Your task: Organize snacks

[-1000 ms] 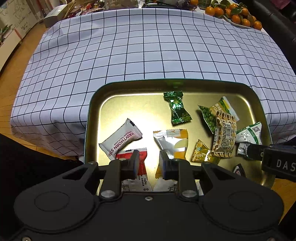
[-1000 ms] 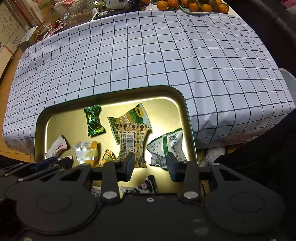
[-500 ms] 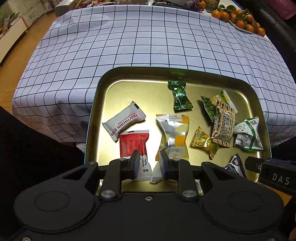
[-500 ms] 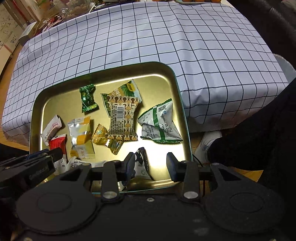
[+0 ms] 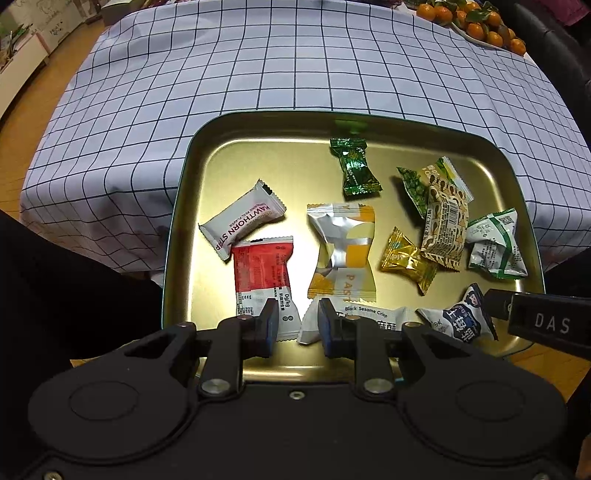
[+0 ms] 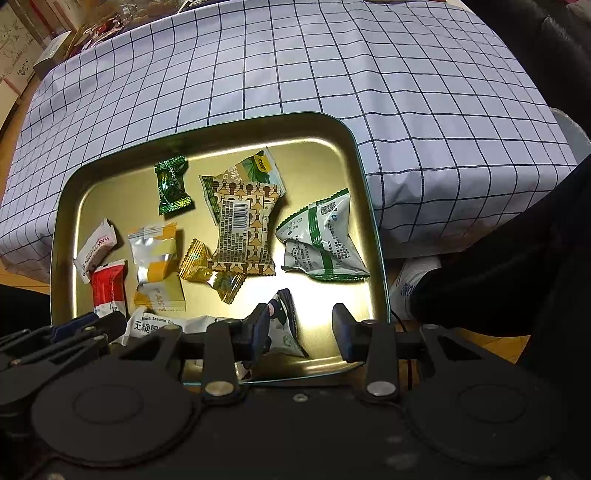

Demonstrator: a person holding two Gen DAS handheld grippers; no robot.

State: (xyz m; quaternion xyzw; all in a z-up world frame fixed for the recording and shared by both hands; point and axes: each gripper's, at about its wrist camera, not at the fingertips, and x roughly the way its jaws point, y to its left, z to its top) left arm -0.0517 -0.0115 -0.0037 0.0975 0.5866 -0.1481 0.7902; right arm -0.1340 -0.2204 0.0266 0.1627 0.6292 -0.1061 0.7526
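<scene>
While snack packets [image 5: 340,254] crowd the tray [image 5: 184,206], oranges [image 5: 476,22] sit well apart.

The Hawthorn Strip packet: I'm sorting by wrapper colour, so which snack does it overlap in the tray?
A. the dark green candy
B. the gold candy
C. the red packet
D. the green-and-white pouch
C: the white Hawthorn Strip packet lies with its lower end touching the top of the red packet, apart from the others.
</scene>
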